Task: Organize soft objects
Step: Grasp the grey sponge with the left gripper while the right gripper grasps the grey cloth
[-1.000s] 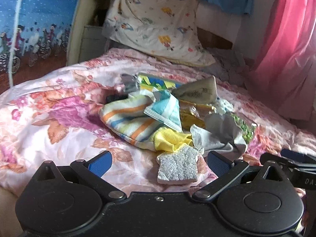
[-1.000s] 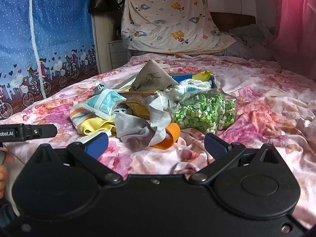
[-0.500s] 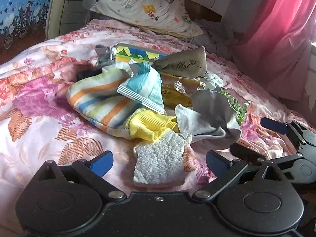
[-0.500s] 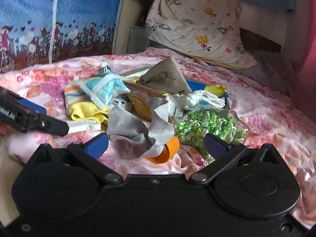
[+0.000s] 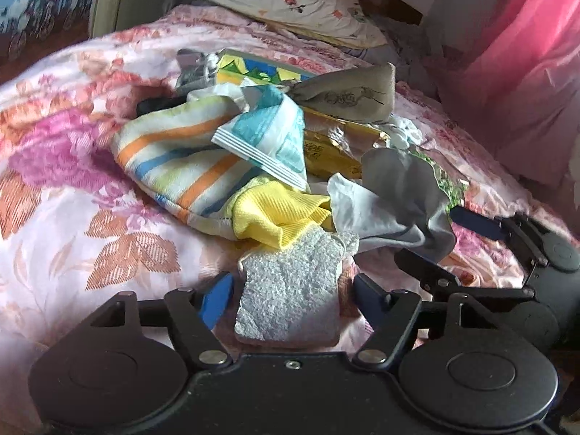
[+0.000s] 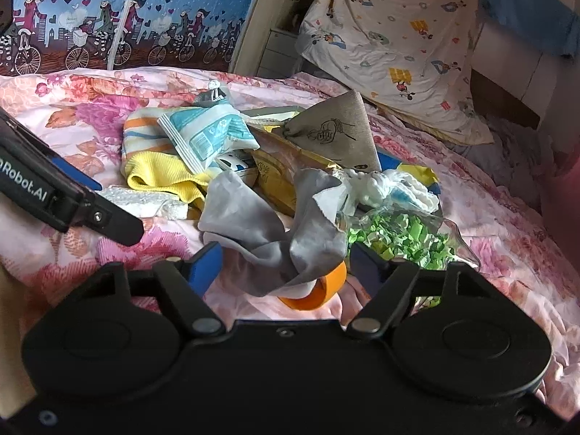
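On the flowered bedspread (image 5: 72, 224) a heap of soft things lies in the middle of the bed. At the left of the heap sits a striped cloth (image 5: 174, 166) with orange and blue bands, and a yellow cloth (image 5: 279, 214) lies against its near edge. A white and teal packet (image 5: 268, 137) rests on top of the striped cloth. Nearest of all, a grey sponge (image 5: 290, 297) lies flat between the blue pads of the left gripper (image 5: 290, 290); its jaws are closing, the pads just beside the sponge's edges but not yet pressing it. Right of the sponge, a grey rag (image 6: 268, 232) is bunched over an orange tape roll (image 6: 319, 290). The right gripper (image 6: 282, 261) has the rag between its pads; its jaws are closing too, not yet pinching the cloth. A grey pouch (image 6: 337, 134) stands behind, and a bag of green bits (image 6: 398, 235) lies at the far right. A cartoon pillow (image 6: 398, 43) leans at the head of the bed
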Demonstrator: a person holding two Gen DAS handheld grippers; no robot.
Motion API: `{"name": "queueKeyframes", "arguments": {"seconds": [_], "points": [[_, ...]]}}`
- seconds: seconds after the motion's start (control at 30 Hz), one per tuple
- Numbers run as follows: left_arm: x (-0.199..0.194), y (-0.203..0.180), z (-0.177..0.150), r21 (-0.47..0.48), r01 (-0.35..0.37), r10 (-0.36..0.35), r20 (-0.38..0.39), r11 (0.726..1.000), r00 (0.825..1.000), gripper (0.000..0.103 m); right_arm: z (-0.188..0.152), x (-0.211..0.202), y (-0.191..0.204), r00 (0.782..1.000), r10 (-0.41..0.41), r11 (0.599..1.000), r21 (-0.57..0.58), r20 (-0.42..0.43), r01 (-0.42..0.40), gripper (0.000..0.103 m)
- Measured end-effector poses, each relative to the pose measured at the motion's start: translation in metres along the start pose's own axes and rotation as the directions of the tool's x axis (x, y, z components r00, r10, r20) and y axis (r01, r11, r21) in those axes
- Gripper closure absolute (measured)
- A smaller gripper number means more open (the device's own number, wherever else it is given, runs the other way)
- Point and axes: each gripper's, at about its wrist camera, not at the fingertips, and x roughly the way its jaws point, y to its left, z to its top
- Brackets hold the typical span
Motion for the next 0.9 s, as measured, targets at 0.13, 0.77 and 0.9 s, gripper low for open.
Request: {"name": "queueKeyframes", "arguments": {"seconds": [0.13,0.77,0.9], "points": [[0.002,0.007,0.002,-0.057,0.019,-0.020,-0.008,0.998,1.000,0.040,-0.001,0.007,-0.005,1.000,0.007,1.000,0.003,-0.014,-0.007,0.039],[-0.014,-0.006,-0.004,-0.043,0.059,-0.056,0.076,0.997,0.996,0.043,-0.004,0.013,0.009,0.998,-0.046,0.995,-0.092,-0.035,0.043,0.089],[-0.020,-0.007,-0.005,-0.037,0.063,-0.058,0.108,0.997,0.992,0.044,-0.006,0.009,0.013,0.998,-0.064,0.989,-0.133,-0.024,0.060,0.097]]}}
